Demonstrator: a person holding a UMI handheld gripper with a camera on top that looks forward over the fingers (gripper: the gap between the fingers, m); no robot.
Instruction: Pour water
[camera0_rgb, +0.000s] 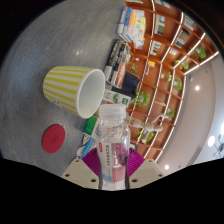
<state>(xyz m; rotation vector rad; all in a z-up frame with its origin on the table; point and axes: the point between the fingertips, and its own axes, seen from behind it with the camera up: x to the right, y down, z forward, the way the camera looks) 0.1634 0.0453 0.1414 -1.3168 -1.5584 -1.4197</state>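
My gripper (112, 160) is shut on a clear plastic water bottle (111, 135) with a pink and white label; both magenta pads (91, 160) press its sides. The whole view is rolled sideways. The bottle's open mouth points toward a yellow and white striped cup (75, 88) that stands just beyond the fingers on the grey table (50, 40). The cup's white inside faces me. A red bottle cap (53, 138) lies on the table beside the cup. I cannot see any water stream.
Several small boxes and packets (122, 60) lie on the table past the cup. Behind them stand wooden shelves (165, 70) with plants and small items.
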